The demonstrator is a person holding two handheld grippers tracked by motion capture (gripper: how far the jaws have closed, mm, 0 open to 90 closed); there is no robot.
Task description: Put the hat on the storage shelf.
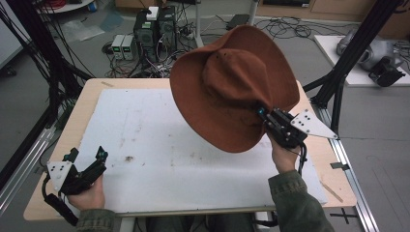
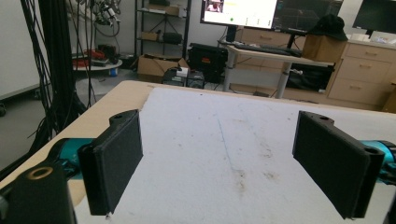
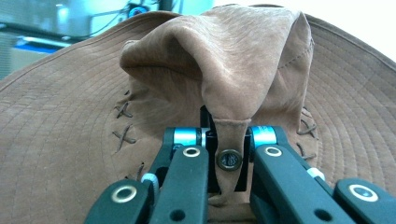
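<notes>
My right claw (image 1: 265, 116) is clenched on the brown hat (image 1: 232, 82), pinching a fold of the crown near a small metal rivet (image 3: 229, 159); the jaws sit close together with the suede squeezed between them. The hat hangs tilted in the air above the far right part of the table (image 1: 82, 106), clear of the white mat (image 1: 159, 150), its brim facing me. My left claw (image 1: 89, 157) rests low at the near left corner of the mat, released, jaws spread wide with nothing between them.
</notes>
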